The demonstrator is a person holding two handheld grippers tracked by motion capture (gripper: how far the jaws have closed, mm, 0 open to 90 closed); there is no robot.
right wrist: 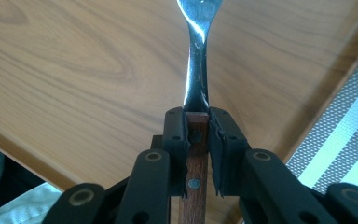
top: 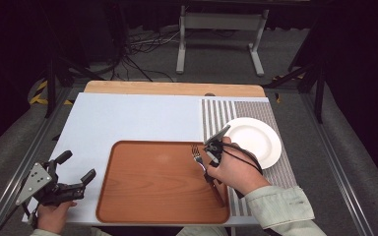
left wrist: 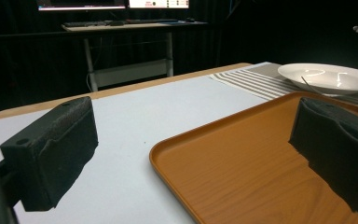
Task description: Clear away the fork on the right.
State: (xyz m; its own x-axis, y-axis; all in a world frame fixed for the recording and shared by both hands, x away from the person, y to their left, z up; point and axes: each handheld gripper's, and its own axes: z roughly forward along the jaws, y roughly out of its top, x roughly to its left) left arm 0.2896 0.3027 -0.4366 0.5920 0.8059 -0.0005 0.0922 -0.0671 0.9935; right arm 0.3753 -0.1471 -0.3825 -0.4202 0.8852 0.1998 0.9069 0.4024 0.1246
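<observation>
A fork (top: 197, 155) with a wooden handle lies over the right side of the brown tray (top: 142, 187), tines pointing away from me. My right gripper (top: 208, 173) is shut on it where the metal neck meets the wood. In the right gripper view the jaws clamp the fork (right wrist: 196, 56) from both sides at the right gripper (right wrist: 197, 116), with the tray's wood grain (right wrist: 74, 70) close beneath. My left gripper (top: 77, 166) rests at the table's front left, just left of the tray, open with nothing between its pads (left wrist: 51, 149).
A white plate (top: 253, 140) sits on a striped placemat (top: 216, 115) right of the tray; it also appears in the left gripper view (left wrist: 328, 77). A pale blue mat (top: 128, 118) covers the table behind the tray. Metal stands and cables lie on the floor beyond.
</observation>
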